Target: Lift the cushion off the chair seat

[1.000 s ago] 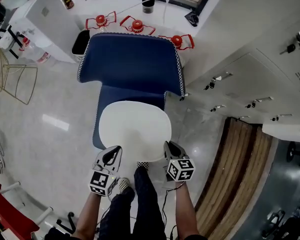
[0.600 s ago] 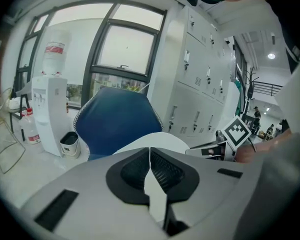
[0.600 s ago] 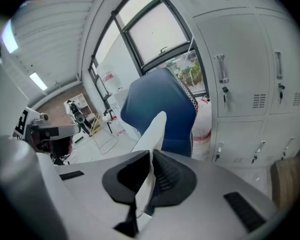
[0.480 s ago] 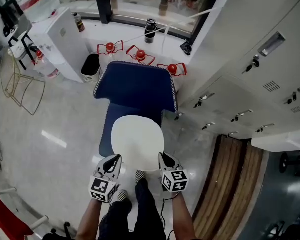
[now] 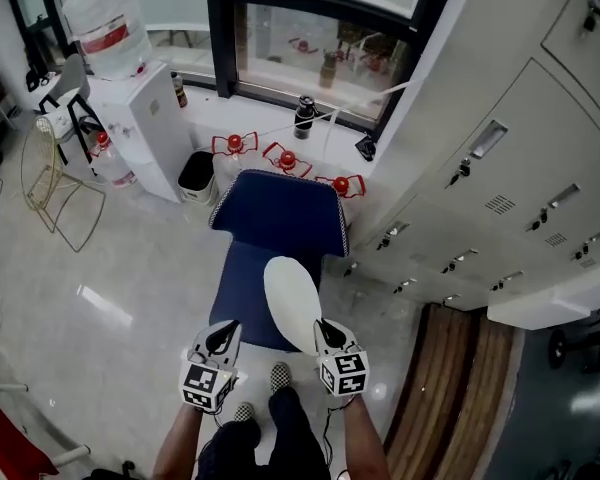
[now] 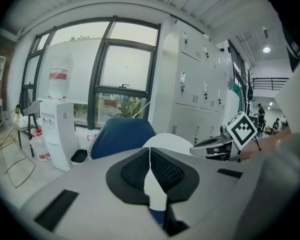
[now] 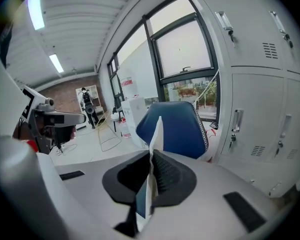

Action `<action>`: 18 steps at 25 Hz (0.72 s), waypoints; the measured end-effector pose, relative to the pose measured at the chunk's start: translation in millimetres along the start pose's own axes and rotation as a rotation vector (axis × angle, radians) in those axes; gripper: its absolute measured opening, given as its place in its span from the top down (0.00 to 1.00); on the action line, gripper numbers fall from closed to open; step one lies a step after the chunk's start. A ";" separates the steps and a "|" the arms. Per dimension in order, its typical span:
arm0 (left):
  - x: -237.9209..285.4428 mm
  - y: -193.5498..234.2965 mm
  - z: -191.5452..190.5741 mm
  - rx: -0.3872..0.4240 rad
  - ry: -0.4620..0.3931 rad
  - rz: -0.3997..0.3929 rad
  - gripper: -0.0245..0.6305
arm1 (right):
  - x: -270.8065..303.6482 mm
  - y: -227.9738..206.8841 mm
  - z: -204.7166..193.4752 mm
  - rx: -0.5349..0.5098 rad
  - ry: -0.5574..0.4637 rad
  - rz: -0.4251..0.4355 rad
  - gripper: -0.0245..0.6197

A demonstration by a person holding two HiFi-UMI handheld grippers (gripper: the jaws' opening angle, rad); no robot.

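Two grippers in frame, one white cushion (image 5: 292, 306), one blue chair (image 5: 277, 213).

Cushion: flat, oval. It stands tilted on edge above the front of the chair seat (image 5: 242, 286), not lying flat on it.

Right gripper (image 5: 323, 328): jaws clamped tight on the cushion's near edge. Its own view shows the white edge pinched between the pads and sticking up past the tips, with the blue backrest behind.

Left gripper (image 5: 227, 328): jaws drawn together, only a hairline of pale showing between the pads. In the head view, bare blue seat shows between this gripper and the cushion's body. Judgement: no hold on this side, but not certain. The white seen low between its fingers in its own view may be cushion cover, or only the cushion beyond.

Progress, judged:
- Lift essentially done. Much of the seat shows uncovered, and the cushion sits up at gripper height.
- Not confirmed: whether the cushion's far edge touches the seat. The head view cannot settle it.
- Left to do: at most, bring it fully clear of the chair.

Risk: with a one-sided pinch the cushion hangs skew, so it could twist or slip.
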State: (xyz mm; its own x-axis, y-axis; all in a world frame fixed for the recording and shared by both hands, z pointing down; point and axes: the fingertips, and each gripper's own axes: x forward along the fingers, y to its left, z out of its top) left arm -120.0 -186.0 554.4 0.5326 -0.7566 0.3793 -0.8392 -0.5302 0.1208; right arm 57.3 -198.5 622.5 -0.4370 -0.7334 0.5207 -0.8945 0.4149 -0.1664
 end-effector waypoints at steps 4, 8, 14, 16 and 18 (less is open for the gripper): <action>-22.1 -5.5 37.6 0.018 -0.039 -0.004 0.93 | -23.4 10.5 29.6 -0.017 -0.027 -0.015 0.90; -41.5 -12.9 65.4 0.039 -0.068 -0.006 0.93 | -48.8 15.9 58.2 -0.024 -0.062 -0.031 0.90; -80.9 -18.4 94.8 0.054 -0.099 -0.013 0.93 | -94.2 39.8 97.8 -0.025 -0.125 -0.050 0.90; -91.2 -17.8 104.1 0.067 -0.111 -0.016 0.93 | -106.8 49.0 110.6 -0.029 -0.154 -0.054 0.90; -103.8 -17.8 112.2 0.074 -0.126 -0.016 0.93 | -120.2 59.7 120.0 -0.028 -0.179 -0.058 0.90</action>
State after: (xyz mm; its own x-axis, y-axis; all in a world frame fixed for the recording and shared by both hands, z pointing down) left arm -148.1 -141.0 409.9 0.5593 -0.7874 0.2591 -0.8225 -0.5660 0.0557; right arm 45.2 -150.2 449.5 -0.3965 -0.8397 0.3712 -0.9170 0.3818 -0.1157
